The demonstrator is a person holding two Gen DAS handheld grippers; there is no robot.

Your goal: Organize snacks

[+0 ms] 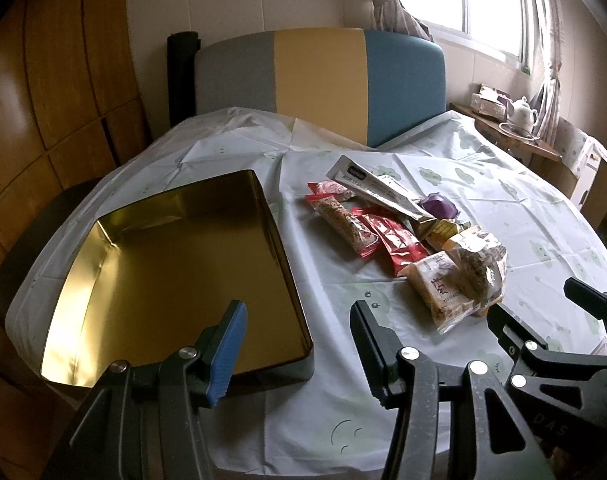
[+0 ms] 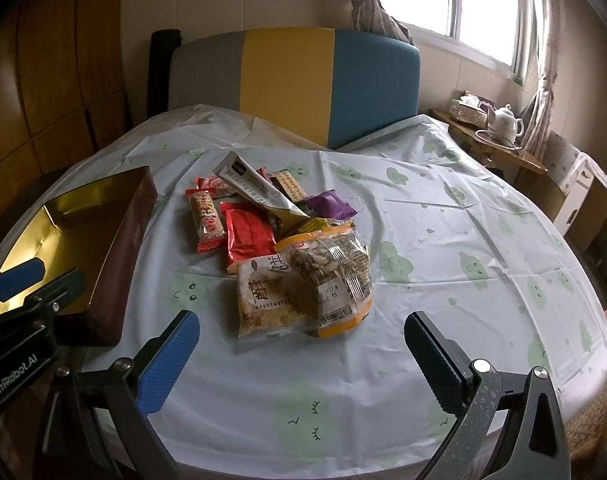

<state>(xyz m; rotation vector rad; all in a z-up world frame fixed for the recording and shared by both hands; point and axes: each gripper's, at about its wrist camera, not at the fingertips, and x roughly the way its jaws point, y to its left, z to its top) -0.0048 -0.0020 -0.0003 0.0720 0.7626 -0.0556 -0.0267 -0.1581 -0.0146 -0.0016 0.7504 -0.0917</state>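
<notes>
Grippers tilt downward over the table; left gripper (image 1: 299,328) jaws open, empty; right gripper (image 2: 303,344) likewise.

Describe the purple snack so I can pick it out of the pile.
Start at the gold-lined tin, then go right to the snack pile. At its far right edge lies the purple packet, small and crumpled, the only purple wrapper among red, white and yellow ones.

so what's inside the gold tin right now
Nothing: the gold tin shows only its bare shiny floor and walls. The snack pile sits beside it on the tablecloth. The tin's near corner is hidden behind the left tongs.
</notes>
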